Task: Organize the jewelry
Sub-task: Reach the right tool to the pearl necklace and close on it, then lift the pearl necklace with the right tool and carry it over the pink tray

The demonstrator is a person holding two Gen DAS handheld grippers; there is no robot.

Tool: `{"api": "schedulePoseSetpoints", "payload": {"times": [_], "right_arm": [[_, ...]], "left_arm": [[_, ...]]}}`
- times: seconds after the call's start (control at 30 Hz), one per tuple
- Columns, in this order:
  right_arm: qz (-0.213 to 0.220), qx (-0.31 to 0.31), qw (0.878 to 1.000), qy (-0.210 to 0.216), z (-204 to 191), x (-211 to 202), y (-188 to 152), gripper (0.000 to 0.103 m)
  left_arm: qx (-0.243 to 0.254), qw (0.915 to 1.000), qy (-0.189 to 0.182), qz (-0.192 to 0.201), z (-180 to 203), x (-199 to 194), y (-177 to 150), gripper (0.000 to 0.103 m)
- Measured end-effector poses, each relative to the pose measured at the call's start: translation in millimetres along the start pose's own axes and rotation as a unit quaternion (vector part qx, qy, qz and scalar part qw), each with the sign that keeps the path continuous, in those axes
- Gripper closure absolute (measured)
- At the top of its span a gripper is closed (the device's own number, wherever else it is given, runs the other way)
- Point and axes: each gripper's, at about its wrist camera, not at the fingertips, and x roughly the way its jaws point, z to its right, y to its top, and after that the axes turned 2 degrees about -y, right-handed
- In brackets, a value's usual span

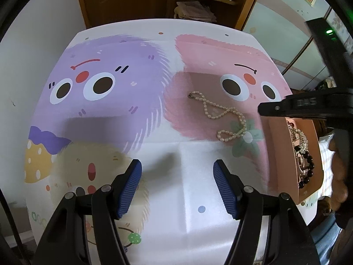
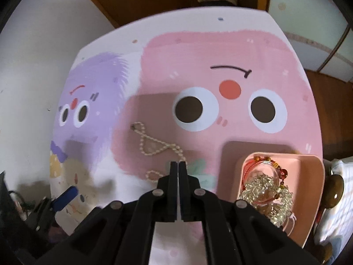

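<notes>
A pearl necklace (image 1: 220,114) lies loose on the cartoon-printed table; it also shows in the right wrist view (image 2: 154,148). A pink tray (image 2: 308,198) at the right holds gold chains (image 2: 267,192), a red bead bracelet (image 2: 280,170) and a black bead bracelet (image 1: 307,170). My left gripper (image 1: 177,176) is open and empty, above the table's near part, short of the necklace. My right gripper (image 2: 178,165) is shut with nothing between its fingers, its tips over the near end of the necklace. The right gripper also shows in the left wrist view (image 1: 262,110), beside the tray (image 1: 278,154).
A wooden shelf unit (image 1: 198,0) stands behind the table's far edge. A white wall is at the left. A glass-panelled door (image 1: 286,22) is at the back right. The person's body (image 1: 335,176) is at the right, beyond the tray.
</notes>
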Motion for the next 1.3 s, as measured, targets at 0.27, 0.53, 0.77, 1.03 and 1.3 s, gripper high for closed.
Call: {"api": "schedulePoseSetpoints", "payload": {"times": [0.27,0.53,0.77,1.03,1.3], "right_arm": [[-0.028,-0.057,0.997,-0.035,-15.6,35.0,10.6,0.078],[-0.045,-0.105,0.991,-0.063,-26.7,55.0,16.4,0.078],[-0.026,-0.155,0.983,-0.098,-42.4,59.5,12.1,0.085],[-0.008,-0.156,0.983,-0.095,-42.4,51.8,3.5,0.099],[0.04,-0.121,0.991,-0.039,-22.3,-5.4,3.0,0.099]], "left_arm": [[-0.017,0.9998,-0.001,-0.007,-10.4,0.1,-2.1,0.037],[-0.031,0.9993,0.0,-0.018,-18.0,8.2,-1.6,0.037],[-0.027,0.9993,0.003,-0.025,-13.2,13.3,-0.4,0.037],[-0.024,0.9993,0.005,-0.029,-12.4,14.4,1.0,0.037],[-0.015,0.9997,0.004,-0.021,-2.9,7.7,1.1,0.037]]}}
